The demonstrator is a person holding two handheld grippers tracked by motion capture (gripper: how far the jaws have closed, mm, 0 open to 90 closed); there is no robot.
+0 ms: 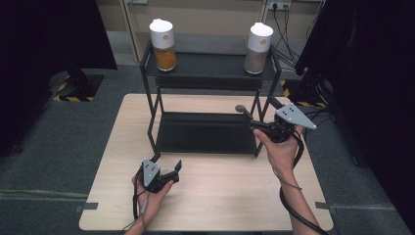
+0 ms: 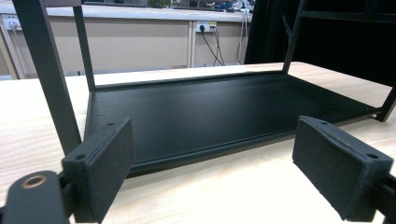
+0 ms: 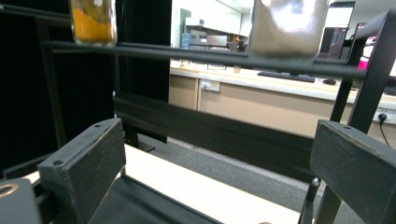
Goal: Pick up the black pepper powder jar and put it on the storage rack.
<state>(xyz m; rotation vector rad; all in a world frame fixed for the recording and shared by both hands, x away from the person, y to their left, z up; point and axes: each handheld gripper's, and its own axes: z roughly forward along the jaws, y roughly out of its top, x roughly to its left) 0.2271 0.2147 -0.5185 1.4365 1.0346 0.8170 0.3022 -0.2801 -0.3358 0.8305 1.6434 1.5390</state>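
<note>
Risk is mostly at the rack (image 1: 208,73): both jars stand on its top shelf, and a jaw that knocks a post or the shelf edge could tip one. The left gripper (image 1: 167,168) rests low over the table (image 1: 220,196), jaws wide, empty, facing the bare lower shelf (image 2: 224,112). The left jar (image 1: 164,45) holds orange powder, the right jar (image 1: 257,48) a grey-brown one; both have white caps. The right gripper (image 1: 252,115) is raised beside the rack's right post, jaws wide, nothing held, below the right jar.
</note>
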